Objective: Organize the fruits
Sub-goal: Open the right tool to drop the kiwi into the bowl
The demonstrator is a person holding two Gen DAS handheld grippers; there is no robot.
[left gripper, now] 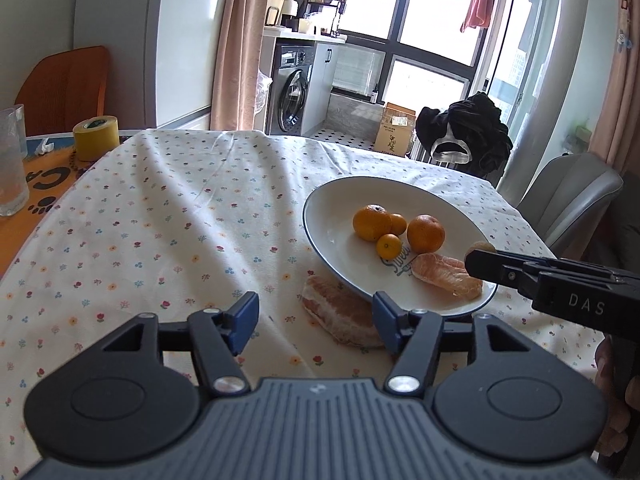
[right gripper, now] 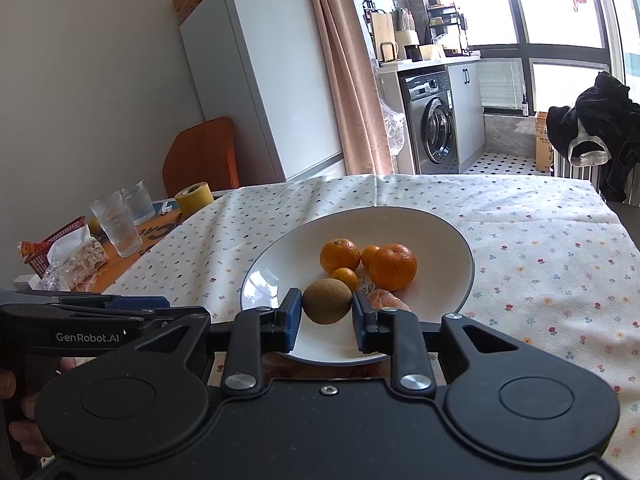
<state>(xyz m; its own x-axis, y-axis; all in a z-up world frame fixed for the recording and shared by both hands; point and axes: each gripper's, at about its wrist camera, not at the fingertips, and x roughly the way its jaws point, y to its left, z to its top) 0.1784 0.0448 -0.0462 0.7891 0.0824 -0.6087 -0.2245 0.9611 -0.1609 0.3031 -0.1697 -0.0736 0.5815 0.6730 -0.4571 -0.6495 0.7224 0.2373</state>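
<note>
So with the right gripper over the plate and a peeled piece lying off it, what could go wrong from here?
1. The brown round kiwi, pinched in the right gripper, could roll into the small orange kumquat when released.
2. The peeled pink pomelo segment on the floral tablecloth lies against the white blue-rimmed plate; the open left gripper may nudge that plate while grasping it.

Left gripper [left gripper: 315, 322]: matte black linkage arms, blue pads [left gripper: 245, 322] on the fingertips, silver rivets at the pivots, two round black hubs, and a ribbed grey-blue housing with a small pale emblem. Its side reads "GenRobot.AI" in white. Right gripper [right gripper: 326, 316]: same black build, blue pads [right gripper: 291, 318], silver rivets, smooth black housing with one centre screw; side lettering "DAS". Fingers [right gripper: 12, 408] wrap the handle.
</note>
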